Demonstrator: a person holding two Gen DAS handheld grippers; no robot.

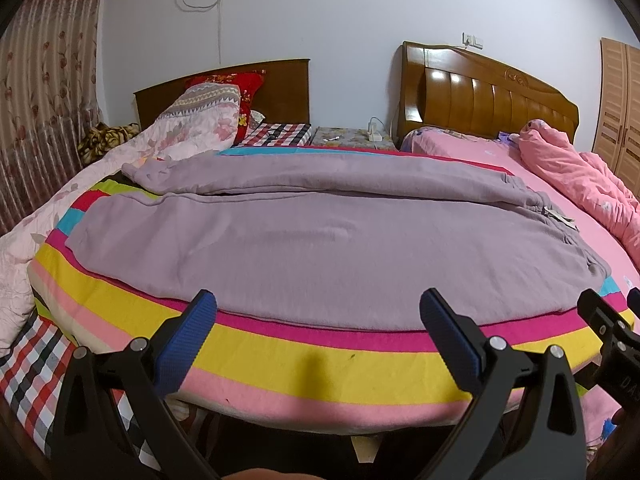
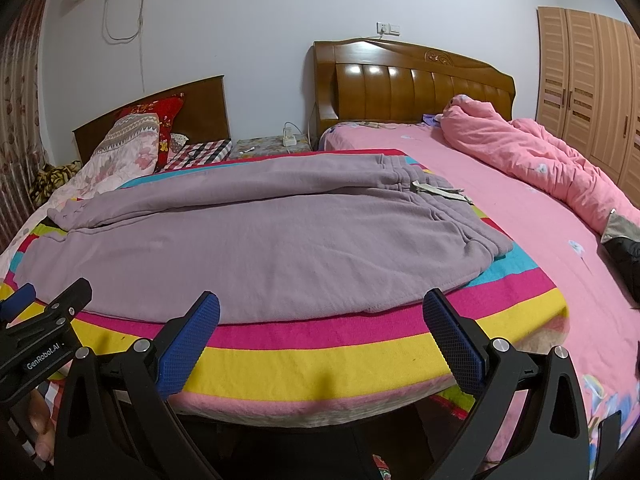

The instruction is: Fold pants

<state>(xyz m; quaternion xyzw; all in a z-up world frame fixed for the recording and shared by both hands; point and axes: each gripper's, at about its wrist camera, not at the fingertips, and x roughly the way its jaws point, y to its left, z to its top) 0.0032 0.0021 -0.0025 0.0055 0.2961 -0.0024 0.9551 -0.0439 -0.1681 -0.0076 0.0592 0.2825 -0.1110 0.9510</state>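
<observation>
Mauve sweatpants point(image 1: 320, 236) lie flat and unfolded on a striped blanket point(image 1: 320, 360) across the bed, waistband to the right. The left gripper point(image 1: 318, 330) and right gripper point(image 2: 322, 330) hover at the near edge, jaws apart and empty; the first fold likely awaits a grasp of the near leg's hem.

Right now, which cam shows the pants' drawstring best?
Right wrist view: the drawstring lies in plain sight at the waistband, pale against the purple pants. In the left wrist view it is squeezed small near the frame's right edge, hard to make out.
</observation>
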